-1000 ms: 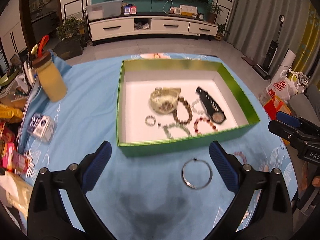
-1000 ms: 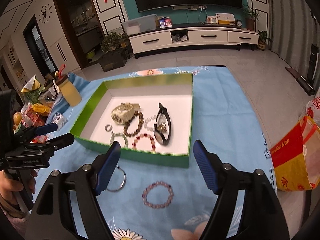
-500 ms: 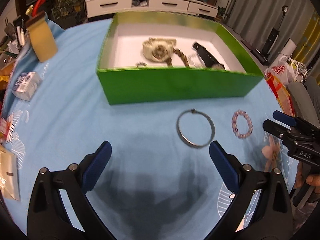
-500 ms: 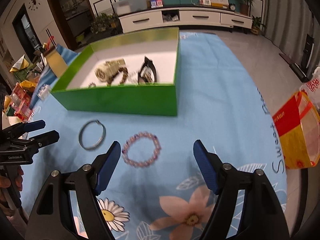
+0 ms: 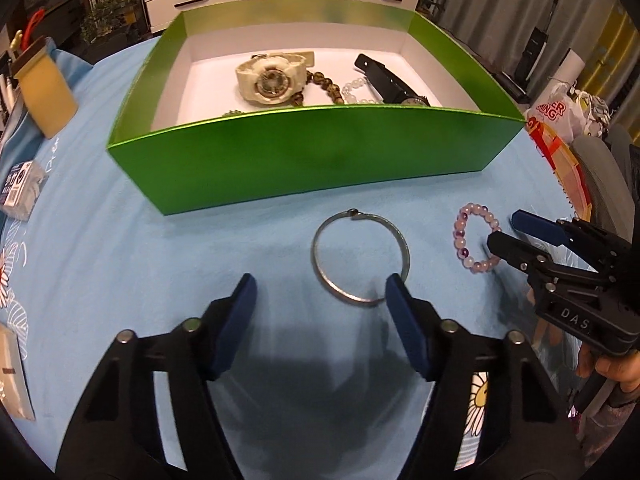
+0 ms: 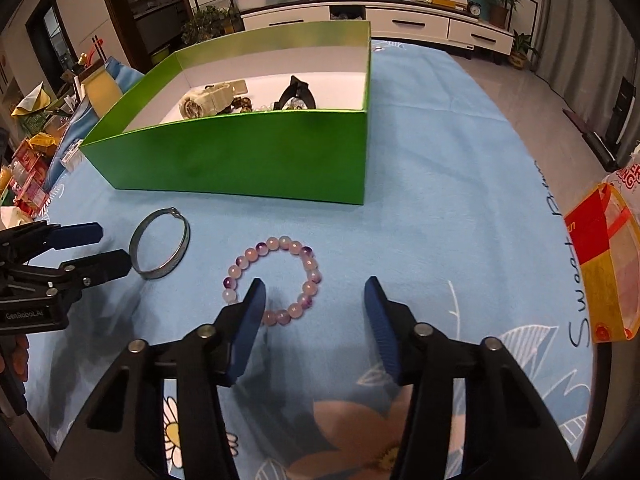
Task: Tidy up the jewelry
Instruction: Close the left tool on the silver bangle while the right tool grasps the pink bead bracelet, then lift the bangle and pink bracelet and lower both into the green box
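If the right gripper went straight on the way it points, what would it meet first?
Probably the purple bead bracelet on the blue tablecloth: the right gripper, its jaws closing with nothing pressed between them yet, straddles the bracelet's near right part. Depth is uncertain.

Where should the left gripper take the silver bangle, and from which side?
Grip the near arc of the silver bangle, coming from above, one finger inside the ring and one outside. It lies flat on the blue cloth, so only its thin rim offers a hold. The left gripper is closing, nothing held yet.
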Demonstrator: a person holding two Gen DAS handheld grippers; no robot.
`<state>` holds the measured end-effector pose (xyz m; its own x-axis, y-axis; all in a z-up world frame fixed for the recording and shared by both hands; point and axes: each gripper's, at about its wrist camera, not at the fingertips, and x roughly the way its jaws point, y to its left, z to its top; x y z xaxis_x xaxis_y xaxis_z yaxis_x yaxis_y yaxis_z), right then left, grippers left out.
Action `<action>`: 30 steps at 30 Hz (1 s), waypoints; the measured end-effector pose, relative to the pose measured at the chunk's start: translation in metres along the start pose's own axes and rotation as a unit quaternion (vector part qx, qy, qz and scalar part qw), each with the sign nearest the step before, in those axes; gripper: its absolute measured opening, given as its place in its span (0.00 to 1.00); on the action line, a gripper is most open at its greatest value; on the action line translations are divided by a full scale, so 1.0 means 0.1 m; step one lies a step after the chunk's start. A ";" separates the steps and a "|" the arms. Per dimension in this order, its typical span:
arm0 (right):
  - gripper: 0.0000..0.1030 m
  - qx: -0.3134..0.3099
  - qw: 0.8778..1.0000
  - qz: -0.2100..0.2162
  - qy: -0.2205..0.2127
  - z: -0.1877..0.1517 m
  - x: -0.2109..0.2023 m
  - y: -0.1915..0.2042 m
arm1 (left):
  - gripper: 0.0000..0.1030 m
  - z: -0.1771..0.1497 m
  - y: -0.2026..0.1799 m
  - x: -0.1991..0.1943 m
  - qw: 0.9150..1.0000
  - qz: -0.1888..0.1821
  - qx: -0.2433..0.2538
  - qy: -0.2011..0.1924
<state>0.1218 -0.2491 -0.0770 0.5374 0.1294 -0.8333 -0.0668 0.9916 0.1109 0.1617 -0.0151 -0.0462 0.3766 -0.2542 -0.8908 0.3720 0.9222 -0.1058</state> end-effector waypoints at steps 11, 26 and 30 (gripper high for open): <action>0.24 -0.049 0.999 -0.020 -0.006 0.05 0.11 0.19 | 0.25 0.05 -0.15 0.09 0.999 0.009 0.036 -0.002; 0.07 -0.066 0.997 -0.004 -0.033 0.08 -0.02 0.32 | 0.03 0.02 -0.01 -0.02 0.999 -0.011 0.017 -0.028; 0.07 -0.069 0.996 0.001 -0.048 0.09 -0.14 0.34 | 0.03 0.02 0.03 -0.11 0.999 -0.013 0.011 -0.036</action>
<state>0.1195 -0.2170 -0.0564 0.6144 0.1361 -0.7771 -0.1793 0.9833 0.0305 0.1607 -0.0099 -0.0363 0.4256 -0.2987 -0.8542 0.4004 0.9087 -0.1182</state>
